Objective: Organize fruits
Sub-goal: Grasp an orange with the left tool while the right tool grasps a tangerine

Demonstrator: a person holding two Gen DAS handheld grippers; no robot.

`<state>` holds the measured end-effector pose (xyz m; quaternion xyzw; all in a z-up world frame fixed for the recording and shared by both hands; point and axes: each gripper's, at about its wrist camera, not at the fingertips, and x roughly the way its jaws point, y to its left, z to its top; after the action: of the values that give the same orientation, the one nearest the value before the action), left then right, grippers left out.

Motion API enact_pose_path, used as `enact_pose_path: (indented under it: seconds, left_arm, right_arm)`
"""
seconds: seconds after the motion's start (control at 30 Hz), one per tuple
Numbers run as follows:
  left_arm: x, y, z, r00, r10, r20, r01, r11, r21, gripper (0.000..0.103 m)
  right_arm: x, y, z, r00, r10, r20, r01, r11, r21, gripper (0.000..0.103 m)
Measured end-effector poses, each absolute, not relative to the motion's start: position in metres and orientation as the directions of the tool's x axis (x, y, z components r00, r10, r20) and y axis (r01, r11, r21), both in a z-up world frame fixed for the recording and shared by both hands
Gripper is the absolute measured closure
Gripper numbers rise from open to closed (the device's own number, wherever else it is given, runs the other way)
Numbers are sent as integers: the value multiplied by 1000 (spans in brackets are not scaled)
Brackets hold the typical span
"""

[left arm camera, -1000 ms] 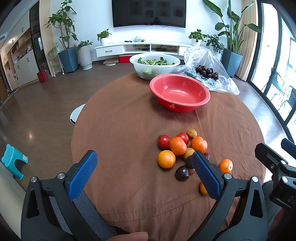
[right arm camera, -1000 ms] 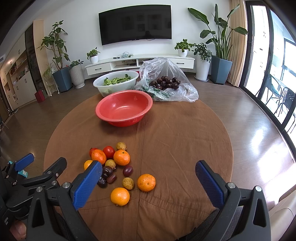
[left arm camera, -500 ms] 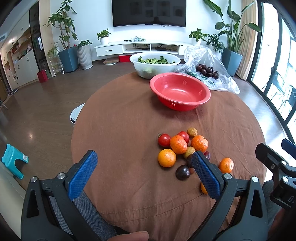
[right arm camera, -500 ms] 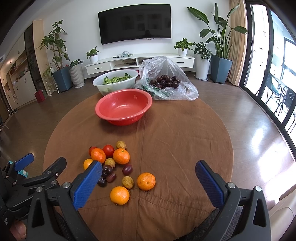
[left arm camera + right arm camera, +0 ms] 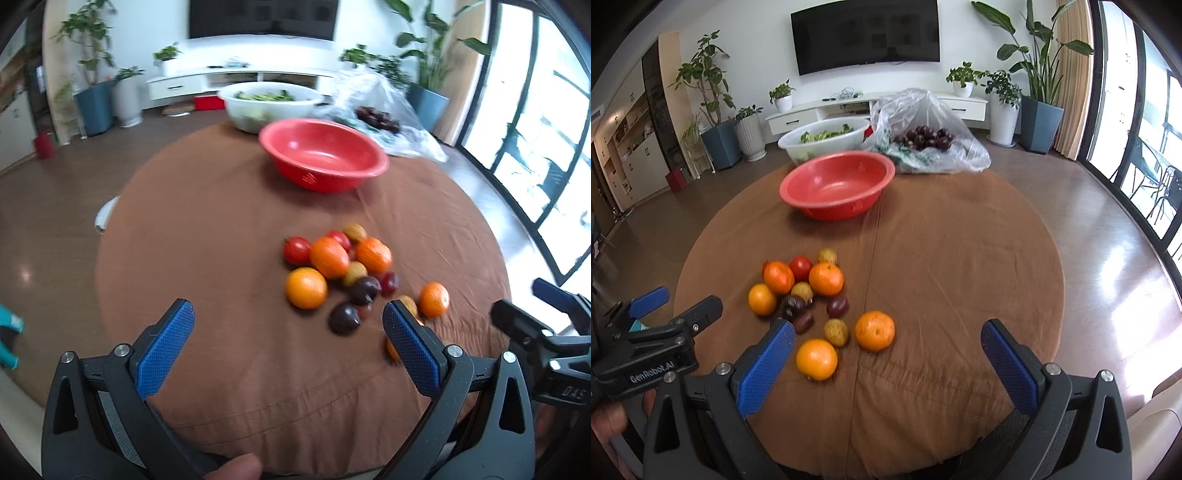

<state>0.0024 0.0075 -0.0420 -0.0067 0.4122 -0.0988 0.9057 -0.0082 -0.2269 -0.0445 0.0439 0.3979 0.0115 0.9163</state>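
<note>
both views have slid forward toward the fruits (image 5: 812, 299) at 11 o'clock on the surface (image 5: 942, 277); left tongs (image 5: 288, 325) and right tongs (image 5: 886, 343) gape wide, empty; red bowl (image 5: 836, 188) at 12.

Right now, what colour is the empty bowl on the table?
Red; the bowl shows best in the right wrist view.

In the left wrist view the fruit pile (image 5: 340, 273) is motion-blurred; an orange (image 5: 392, 349) near the tabletop's (image 5: 221, 258) near edge sits mostly hidden behind the left gripper's (image 5: 286, 328) right finger; the bag's (image 5: 923, 122) dark fruit is too small to identify.
</note>
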Motion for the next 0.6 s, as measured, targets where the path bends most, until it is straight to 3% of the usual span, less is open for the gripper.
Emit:
enact_pose_path:
  seconds: [0.13, 0.23, 0.37, 0.6]
  left_arm:
    - [-11, 4, -44, 736, -134, -664, 181, 983, 2, 0]
    - [-6, -9, -47, 686, -127, -716, 236, 970, 54, 0]
    - [-8, -19, -42, 673, -207, -710, 298, 955, 4, 0]
    - [-5, -65, -70, 544, -283, -790, 465, 885, 3, 0]
  right_arm:
    - [-8, -228, -56, 653, 90, -752, -14, 994, 106, 1]
    - [-4, -236, -55, 652, 95, -753, -15, 994, 112, 3]
    - [2, -247, -55, 636, 95, -766, -16, 994, 111, 5]
    - [12, -254, -68, 570, 136, -811, -60, 991, 123, 11]
